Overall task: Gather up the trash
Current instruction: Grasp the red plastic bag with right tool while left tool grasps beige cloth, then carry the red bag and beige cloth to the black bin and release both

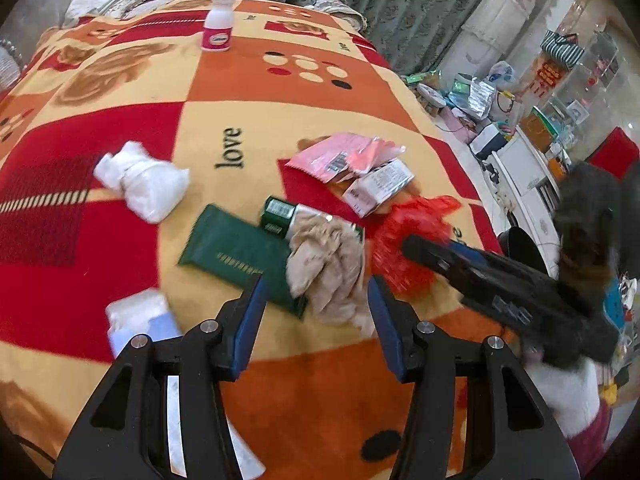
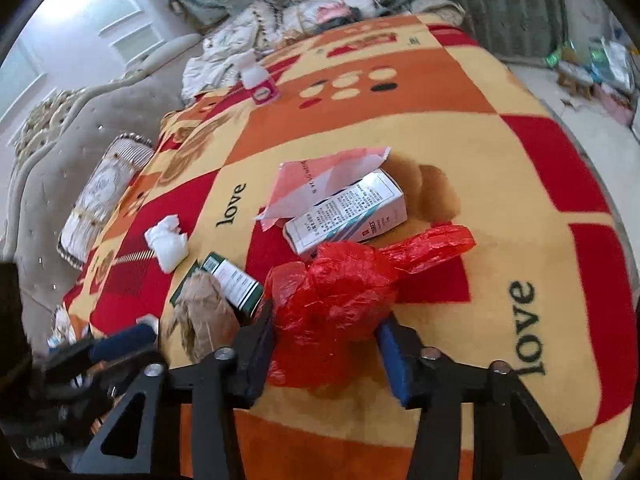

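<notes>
While right gripper (image 2: 326,344) pinches red bag (image 2: 340,300), left gripper (image 1: 316,304) spread; blanket (image 2: 500,168) right side bare.

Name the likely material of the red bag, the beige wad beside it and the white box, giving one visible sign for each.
Red bag: thin plastic film, glossy and translucent, with sharp crinkles. Beige wad: probably crumpled paper or tissue, matte, with soft folds; cloth cannot be ruled out. White box: printed cardboard, smooth, with crisp straight edges and flat panels.
</notes>
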{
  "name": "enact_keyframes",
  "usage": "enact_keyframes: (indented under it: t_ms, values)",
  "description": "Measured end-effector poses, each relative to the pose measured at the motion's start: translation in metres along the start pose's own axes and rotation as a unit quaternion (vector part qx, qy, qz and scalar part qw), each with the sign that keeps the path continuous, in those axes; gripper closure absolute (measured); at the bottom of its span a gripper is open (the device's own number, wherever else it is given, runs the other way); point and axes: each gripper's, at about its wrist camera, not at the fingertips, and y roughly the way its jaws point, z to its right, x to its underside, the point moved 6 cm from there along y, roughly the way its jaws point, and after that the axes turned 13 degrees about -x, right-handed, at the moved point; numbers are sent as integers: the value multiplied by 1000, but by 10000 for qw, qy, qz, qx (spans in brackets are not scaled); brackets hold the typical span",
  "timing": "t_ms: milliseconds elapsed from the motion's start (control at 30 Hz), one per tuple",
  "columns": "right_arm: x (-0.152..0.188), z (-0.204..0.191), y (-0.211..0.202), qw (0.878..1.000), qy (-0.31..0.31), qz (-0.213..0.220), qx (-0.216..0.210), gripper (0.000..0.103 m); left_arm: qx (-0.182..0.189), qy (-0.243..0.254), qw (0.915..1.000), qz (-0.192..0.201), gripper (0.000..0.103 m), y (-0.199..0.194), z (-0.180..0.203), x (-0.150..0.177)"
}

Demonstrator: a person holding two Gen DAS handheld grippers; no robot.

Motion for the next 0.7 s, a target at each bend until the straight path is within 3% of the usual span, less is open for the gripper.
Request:
enact_keyframes:
  t_ms: [133, 167, 200, 233, 433, 700]
  values:
    - [5, 0, -31, 9996, -108, 270, 29, 65, -32, 118, 9999, -19, 54, 16, 12, -7]
    - [8, 0, -43, 9994, -110, 330, 29, 65, 0, 109, 9999, -57, 59, 20, 13, -7]
    - [11, 1, -49, 9993, -131, 350, 54, 65, 29, 104, 9999, -114, 75, 22, 16, -6]
    - [14, 1, -56, 9991, -174, 361, 116, 65, 51, 124, 9997, -194, 79, 25, 18, -5]
    - [36, 6, -93, 9972, -325, 456, 489, 65, 225, 340, 9992, -49, 83, 6, 36, -1]
    - [47, 21, -122, 9958, -175, 621, 645, 65, 532, 792, 9953, 138, 83, -25, 84, 7]
